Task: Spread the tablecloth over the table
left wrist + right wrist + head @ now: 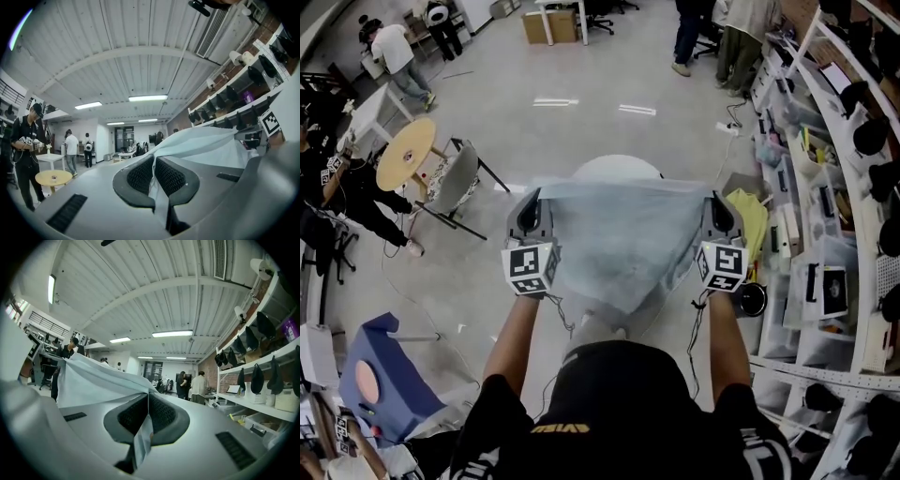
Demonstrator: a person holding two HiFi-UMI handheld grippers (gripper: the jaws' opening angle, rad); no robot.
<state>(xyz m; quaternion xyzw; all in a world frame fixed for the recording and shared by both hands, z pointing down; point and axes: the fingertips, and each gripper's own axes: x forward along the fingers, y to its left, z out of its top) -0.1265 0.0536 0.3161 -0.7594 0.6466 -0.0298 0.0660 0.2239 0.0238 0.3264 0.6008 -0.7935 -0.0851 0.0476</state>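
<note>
Pale blue-grey and thin, one tablecloth (623, 239) hangs in the air, drawn taut along its top edge between two grey hand-held grippers and sagging to a point below. On one top corner the left gripper (531, 208) has its jaws pressed together, a strip of fabric caught between the ribbed black pads (139, 177). At the other top corner the right gripper (718, 208) pinches the cloth the same way. One round white tabletop (617, 166) shows just past the cloth's upper edge, and the cloth is held in front of it, not lying on it.
</note>
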